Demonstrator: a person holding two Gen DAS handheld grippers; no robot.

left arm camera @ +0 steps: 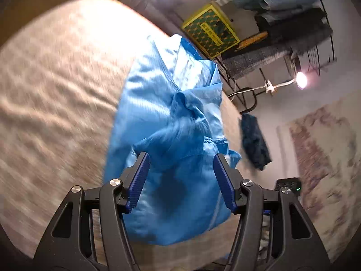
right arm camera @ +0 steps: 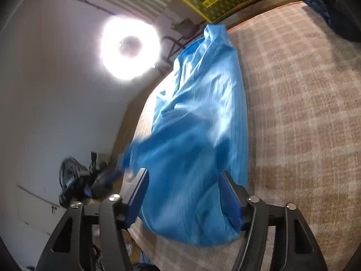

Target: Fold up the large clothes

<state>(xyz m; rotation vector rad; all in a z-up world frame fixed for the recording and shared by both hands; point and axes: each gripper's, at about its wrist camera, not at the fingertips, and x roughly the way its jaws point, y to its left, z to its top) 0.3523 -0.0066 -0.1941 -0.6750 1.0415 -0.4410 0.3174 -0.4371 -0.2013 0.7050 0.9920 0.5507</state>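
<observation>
The left gripper (left arm camera: 181,158) stands with its jaws apart, blue ribbed pads (left arm camera: 138,180) clear of the cloth, gripping nothing. Beyond it a blue garment (left arm camera: 171,117) lies on a beige checked bed cover (left arm camera: 56,90), long axis running away from the camera, collar end farthest. Behind, a yellow-bordered green box (left arm camera: 211,30) carries a label too blurred to read. The right gripper (right arm camera: 183,174) is likewise spread, empty, over the garment's (right arm camera: 198,122) near hem. A ring light (right arm camera: 129,47) glares at the left.
</observation>
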